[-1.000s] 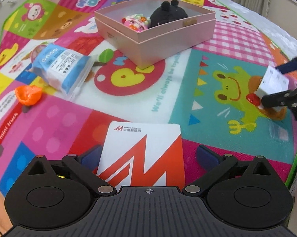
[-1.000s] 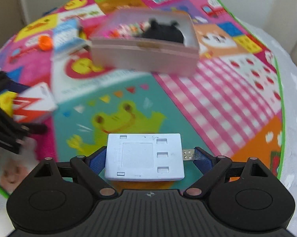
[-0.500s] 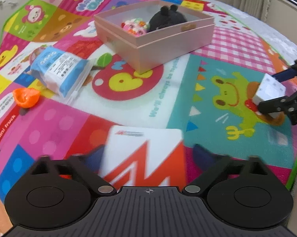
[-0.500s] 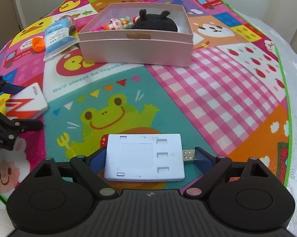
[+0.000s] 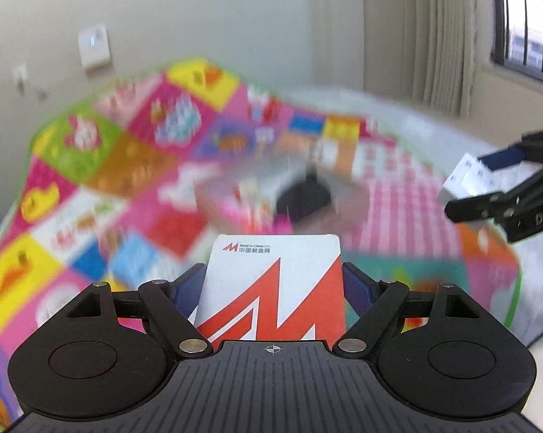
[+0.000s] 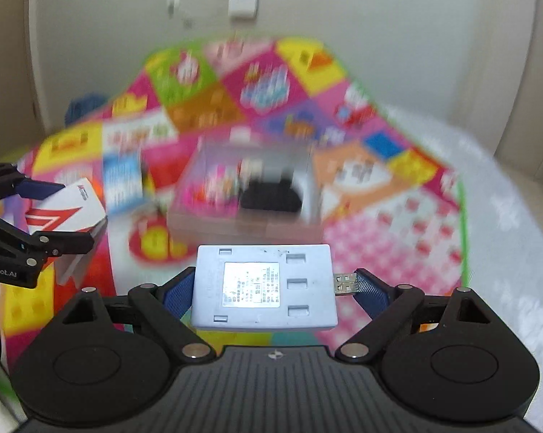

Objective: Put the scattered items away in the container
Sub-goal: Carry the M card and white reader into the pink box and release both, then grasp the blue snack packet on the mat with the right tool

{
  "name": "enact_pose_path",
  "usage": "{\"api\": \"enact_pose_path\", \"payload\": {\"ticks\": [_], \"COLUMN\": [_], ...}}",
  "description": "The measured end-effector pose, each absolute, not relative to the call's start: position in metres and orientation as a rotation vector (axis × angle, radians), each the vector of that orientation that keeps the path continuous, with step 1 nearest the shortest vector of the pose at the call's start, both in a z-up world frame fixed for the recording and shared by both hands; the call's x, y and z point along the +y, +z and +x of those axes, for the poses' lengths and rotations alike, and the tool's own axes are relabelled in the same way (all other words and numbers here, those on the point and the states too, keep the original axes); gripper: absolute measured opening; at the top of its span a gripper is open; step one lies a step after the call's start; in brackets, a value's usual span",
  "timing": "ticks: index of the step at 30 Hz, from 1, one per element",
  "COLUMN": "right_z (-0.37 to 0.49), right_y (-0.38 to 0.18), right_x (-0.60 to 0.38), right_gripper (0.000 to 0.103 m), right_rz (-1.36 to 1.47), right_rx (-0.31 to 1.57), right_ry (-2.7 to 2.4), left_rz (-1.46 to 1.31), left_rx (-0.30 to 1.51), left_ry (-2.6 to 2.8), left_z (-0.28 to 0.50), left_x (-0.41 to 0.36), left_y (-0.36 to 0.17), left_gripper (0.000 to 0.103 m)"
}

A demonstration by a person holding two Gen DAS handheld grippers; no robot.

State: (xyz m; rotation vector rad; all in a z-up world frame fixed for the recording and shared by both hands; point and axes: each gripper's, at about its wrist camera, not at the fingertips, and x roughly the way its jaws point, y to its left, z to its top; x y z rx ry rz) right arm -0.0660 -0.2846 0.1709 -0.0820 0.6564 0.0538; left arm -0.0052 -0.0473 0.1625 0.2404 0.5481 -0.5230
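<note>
Box (image 6: 246, 195), blurred, is seen ahead of both hand-held grippers, with a black toy (image 6: 271, 198) inside. A card box (image 5: 271, 288) is clamped in the left hand-held gripper (image 5: 271, 285), a charger (image 6: 262, 287) in the right (image 6: 271, 285). Neither is deposited; a blue packet (image 6: 122, 180) remains on the mat (image 6: 397, 238).

A pale plain wall (image 5: 217, 18) carries a white switch plate (image 5: 94, 47), beige curtains (image 5: 426, 36) hang beside a barred window (image 5: 527, 57), and a colourful cartoon mat (image 6: 206, 108) covers the white bed (image 6: 506, 216).
</note>
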Motion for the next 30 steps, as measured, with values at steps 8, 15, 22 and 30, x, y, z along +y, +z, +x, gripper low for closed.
{"api": "enact_pose_path", "payload": {"ticks": [8, 15, 22, 30], "right_z": [-0.007, 0.094, 0.174, 0.128], "right_y": [0.226, 0.199, 0.13, 0.099], "right_x": [-0.297, -0.3, -0.314, -0.268], "right_gripper": [0.091, 0.091, 0.095, 0.094], "right_rz": [0.126, 0.231, 0.37, 0.16], "right_rx": [0.508, 0.531, 0.654, 0.722], "right_ry": [0.085, 0.086, 0.073, 0.076], "left_rz": [0.221, 0.152, 0.043, 0.05], "left_rx": [0.511, 0.543, 0.584, 0.756], "left_ry": [-0.565, -0.608, -0.548, -0.483], "left_z": [0.074, 0.163, 0.17, 0.129], "left_x": [-0.082, -0.101, -0.043, 0.001], "left_y": [0.185, 0.136, 0.092, 0.08], "left_gripper": [0.077, 0.092, 0.098, 0.101]}}
